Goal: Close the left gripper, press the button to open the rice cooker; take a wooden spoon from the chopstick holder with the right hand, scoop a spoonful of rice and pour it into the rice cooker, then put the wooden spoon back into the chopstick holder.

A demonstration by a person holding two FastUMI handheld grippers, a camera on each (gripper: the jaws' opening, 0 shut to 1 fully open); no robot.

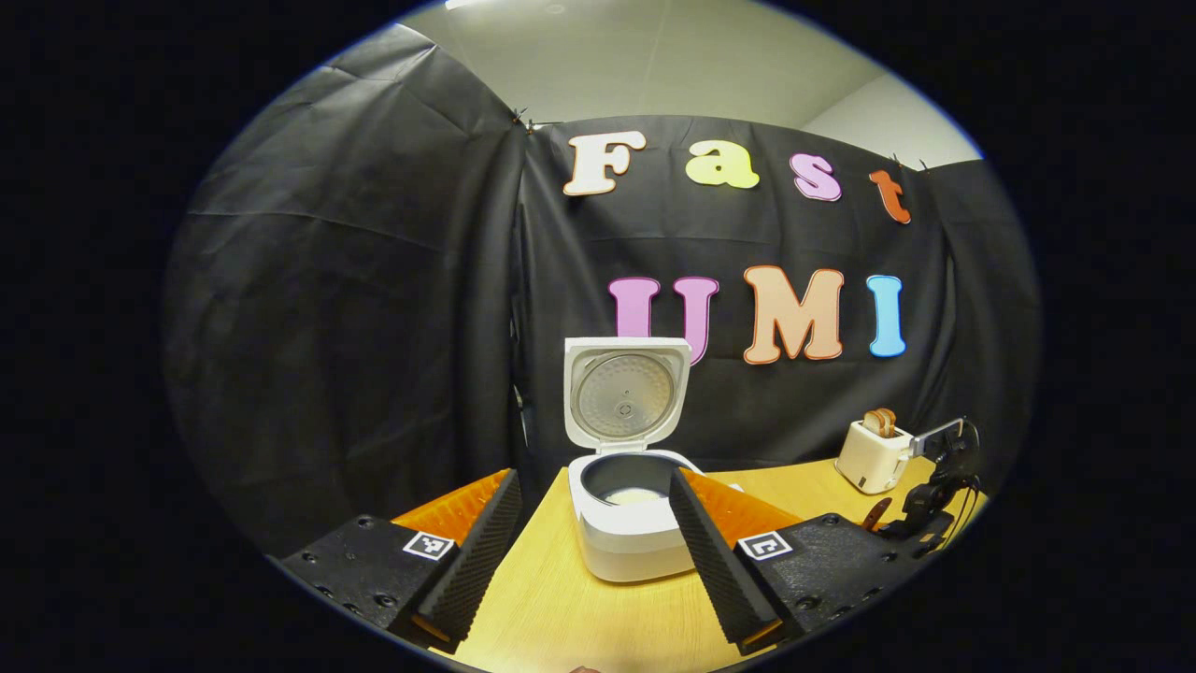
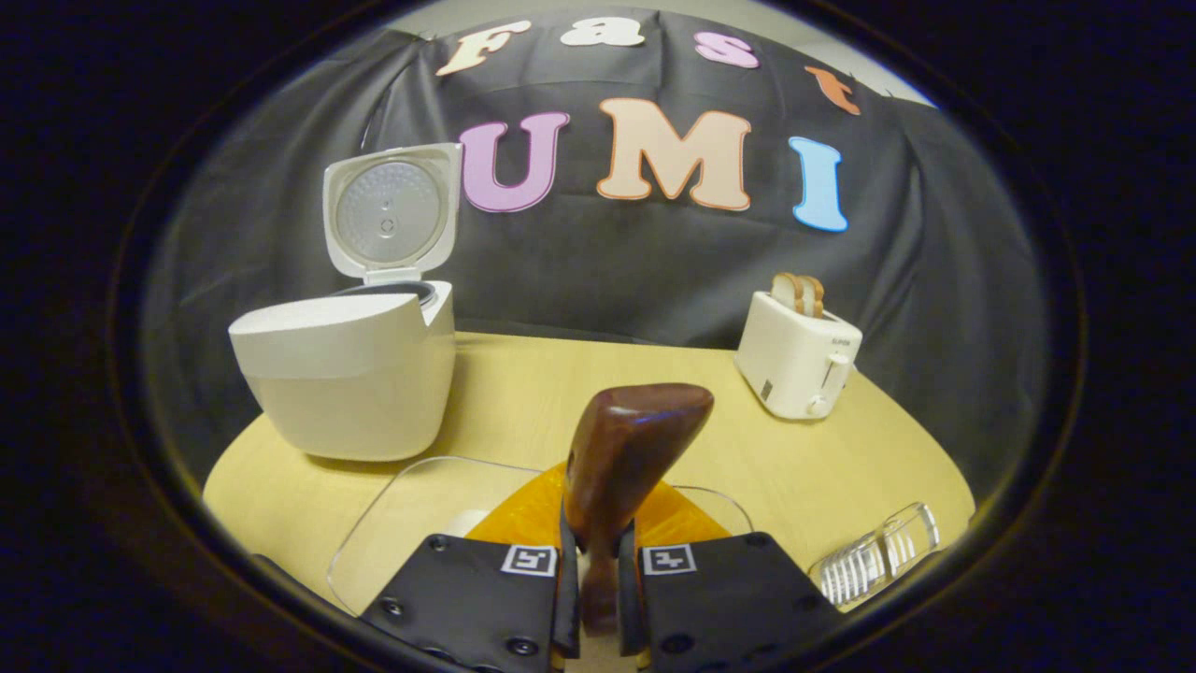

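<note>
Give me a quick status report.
Left gripper open. Right gripper shut on wooden spoon. Rice cooker lid up. Nothing in the way.

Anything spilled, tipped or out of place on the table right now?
Nothing stands out. The rice cooker stands level with its lid up, the toaster is upright, and the right tongs hold the wooden spoon squarely.

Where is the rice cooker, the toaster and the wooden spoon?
rice cooker (image 2: 346, 374): right gripper view, on its white front wall.
toaster (image 2: 794, 360): right gripper view, on its white side.
wooden spoon (image 2: 626, 449): right gripper view, on its brown bowl.
</note>
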